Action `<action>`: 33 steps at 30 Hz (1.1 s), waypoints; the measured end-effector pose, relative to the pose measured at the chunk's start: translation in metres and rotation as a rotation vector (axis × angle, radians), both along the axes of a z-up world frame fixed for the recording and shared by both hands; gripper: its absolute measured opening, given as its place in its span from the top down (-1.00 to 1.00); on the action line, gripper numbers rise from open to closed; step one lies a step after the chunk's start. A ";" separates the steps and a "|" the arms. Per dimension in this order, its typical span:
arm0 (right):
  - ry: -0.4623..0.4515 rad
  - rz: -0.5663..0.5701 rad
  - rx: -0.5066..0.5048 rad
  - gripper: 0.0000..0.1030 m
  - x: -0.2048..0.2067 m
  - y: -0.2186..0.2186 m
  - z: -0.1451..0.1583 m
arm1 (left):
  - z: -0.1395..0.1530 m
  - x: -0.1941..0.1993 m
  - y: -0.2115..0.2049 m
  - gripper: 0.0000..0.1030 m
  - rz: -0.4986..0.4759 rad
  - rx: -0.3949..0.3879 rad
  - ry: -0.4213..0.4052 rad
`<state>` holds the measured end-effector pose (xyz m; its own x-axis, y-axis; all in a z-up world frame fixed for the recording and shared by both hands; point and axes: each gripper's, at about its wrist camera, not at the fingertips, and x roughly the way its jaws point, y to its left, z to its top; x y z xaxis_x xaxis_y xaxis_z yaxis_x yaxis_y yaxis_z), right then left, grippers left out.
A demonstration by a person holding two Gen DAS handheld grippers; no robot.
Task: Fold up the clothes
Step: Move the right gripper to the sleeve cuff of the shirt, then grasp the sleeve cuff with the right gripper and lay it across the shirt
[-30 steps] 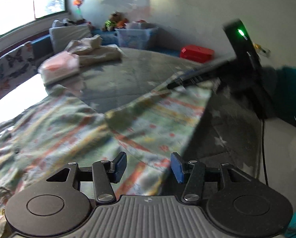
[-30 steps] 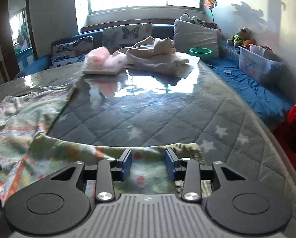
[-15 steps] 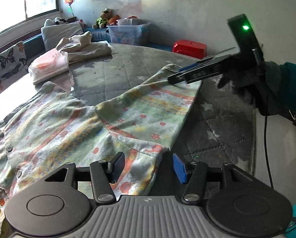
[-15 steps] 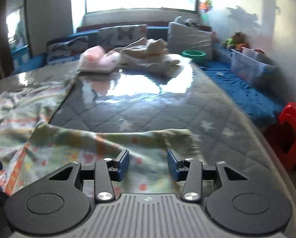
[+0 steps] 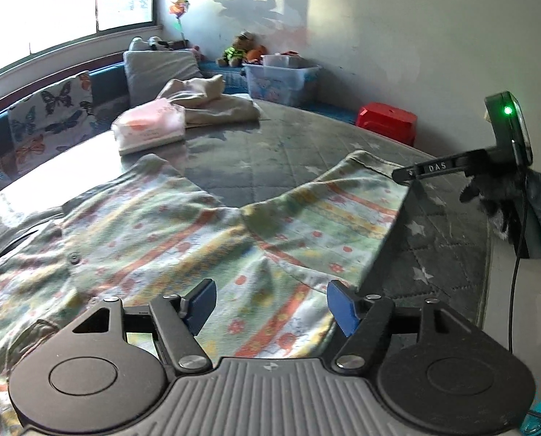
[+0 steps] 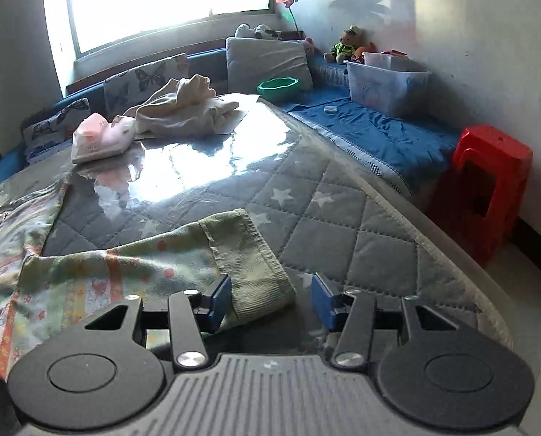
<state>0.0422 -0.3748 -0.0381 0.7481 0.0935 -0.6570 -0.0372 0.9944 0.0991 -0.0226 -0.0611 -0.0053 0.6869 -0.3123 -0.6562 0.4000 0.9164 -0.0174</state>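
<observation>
**Patterned garment spread out, first fold not yet made**

At the bottom of the left wrist view, the left tongs (image 5: pixel 270 307) stand spread wide, their blue pads either side of the near hem of the patterned garment (image 5: pixel 183 239) and pinching nothing. The hem lies between and under the pads, but whether either pad touches the cloth cannot be told.

At the bottom of the right wrist view, the right tongs (image 6: pixel 270 301) are likewise spread. The garment's ribbed green cuff (image 6: pixel 256 272) lies between the pads, close against the left one and apart from the right, and it rests loose on the quilted star-print bed (image 6: pixel 361 225).

Across the middle of the left view the garment lies mostly flat, buttons showing at centre left, one sleeve reaching toward the right edge of the frame, where the right tongs appear. No crease or doubled layer shows, so the folding of this piece seems only at its start: it is laid out, and the sleeves and body are left to be turned in.

Farther back, in the upper left of both views, a pink folded bundle (image 6: pixel 100 138) sits beside a crumpled cream cloth (image 6: pixel 183 112). The pink one looks finished; the cream one looks unfolded and probably waits its turn.

Beyond the bed lie the butterfly cushions (image 6: pixel 147 80), a green bowl (image 6: pixel 277 85), a clear storage bin (image 6: pixel 383 87) and, at the right edge, a red stool (image 6: pixel 488 174).
</observation>
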 end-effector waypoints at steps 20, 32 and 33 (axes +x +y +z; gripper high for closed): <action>-0.139 0.305 0.248 0.86 -0.019 0.086 0.107 | 0.000 -0.036 0.067 -0.50 0.195 -0.046 -0.022; -0.129 0.715 0.296 0.86 -0.044 0.247 0.137 | -0.001 -0.072 0.109 -0.50 0.304 -0.101 -0.040; -0.115 0.735 0.293 0.86 -0.046 0.258 0.132 | -0.002 -0.075 0.112 -0.50 0.315 -0.104 -0.039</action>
<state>-0.0040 -0.1170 0.0941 0.4898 0.7456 -0.4518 -0.6988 0.6456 0.3081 -0.0975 0.0510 -0.0070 0.7844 -0.1449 -0.6031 0.0998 0.9891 -0.1079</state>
